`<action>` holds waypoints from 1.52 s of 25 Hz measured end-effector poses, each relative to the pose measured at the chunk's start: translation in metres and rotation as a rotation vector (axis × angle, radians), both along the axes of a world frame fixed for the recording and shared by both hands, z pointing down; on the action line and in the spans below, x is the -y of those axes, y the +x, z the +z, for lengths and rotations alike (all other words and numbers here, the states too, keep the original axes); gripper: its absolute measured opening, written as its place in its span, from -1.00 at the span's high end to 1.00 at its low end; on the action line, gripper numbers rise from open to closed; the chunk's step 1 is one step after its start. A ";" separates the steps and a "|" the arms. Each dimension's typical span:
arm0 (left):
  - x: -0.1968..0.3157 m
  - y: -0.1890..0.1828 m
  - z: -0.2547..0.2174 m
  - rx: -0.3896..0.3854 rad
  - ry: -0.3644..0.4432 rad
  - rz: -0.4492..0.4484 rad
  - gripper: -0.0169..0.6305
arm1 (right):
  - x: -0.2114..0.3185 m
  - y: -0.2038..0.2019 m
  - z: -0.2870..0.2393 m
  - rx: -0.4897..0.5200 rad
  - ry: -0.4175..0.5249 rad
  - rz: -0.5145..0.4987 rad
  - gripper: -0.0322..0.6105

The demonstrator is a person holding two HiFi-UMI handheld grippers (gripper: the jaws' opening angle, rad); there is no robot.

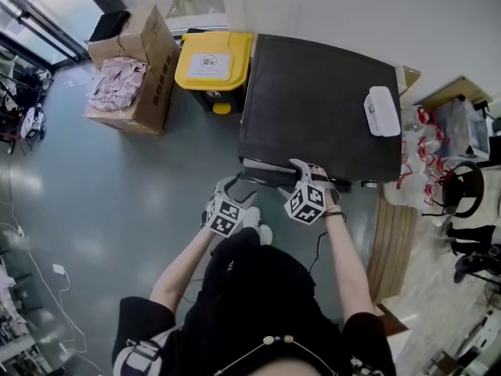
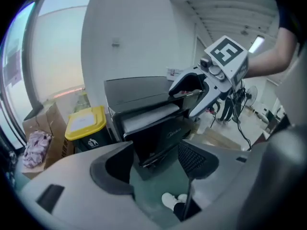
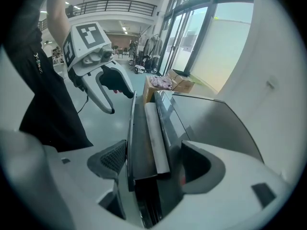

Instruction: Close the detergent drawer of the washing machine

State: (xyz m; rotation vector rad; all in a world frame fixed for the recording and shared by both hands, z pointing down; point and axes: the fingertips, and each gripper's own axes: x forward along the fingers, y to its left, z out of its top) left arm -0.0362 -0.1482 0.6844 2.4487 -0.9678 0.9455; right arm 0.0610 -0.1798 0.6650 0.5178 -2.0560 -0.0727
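Observation:
The black washing machine [image 1: 321, 100] stands ahead of me, its detergent drawer [image 1: 262, 165] sticking out a little at the front left corner. My right gripper [image 1: 309, 194] is at the drawer; in the right gripper view its jaws [image 3: 153, 159] stand wide open with the drawer's front panel [image 3: 146, 138] between them, pads not pressing on it. My left gripper [image 1: 227, 210] hangs just left of and below the drawer, open and empty [image 2: 156, 164]. The left gripper view shows the protruding drawer [image 2: 146, 116] and the right gripper [image 2: 211, 80] at its right end.
A yellow-lidded bin [image 1: 213, 65] stands left of the machine, with a cardboard box [image 1: 129, 77] holding pink cloth beyond it. A white case [image 1: 382, 110] lies on the machine's top. A wooden board [image 1: 395, 241] and clutter are at the right.

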 end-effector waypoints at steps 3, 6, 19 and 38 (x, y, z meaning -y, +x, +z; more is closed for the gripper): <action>0.001 -0.008 0.000 0.044 0.004 0.026 0.08 | 0.000 -0.001 0.000 0.003 -0.002 -0.003 -0.24; 0.007 -0.019 -0.001 0.087 0.021 0.043 0.09 | -0.002 -0.001 0.000 0.003 -0.003 -0.006 -0.24; 0.028 -0.001 0.012 0.175 -0.078 0.315 0.42 | 0.000 -0.001 0.001 0.009 -0.021 -0.014 -0.24; 0.050 0.007 0.013 0.174 -0.148 0.232 0.39 | 0.012 0.003 -0.004 -0.003 0.024 0.037 0.04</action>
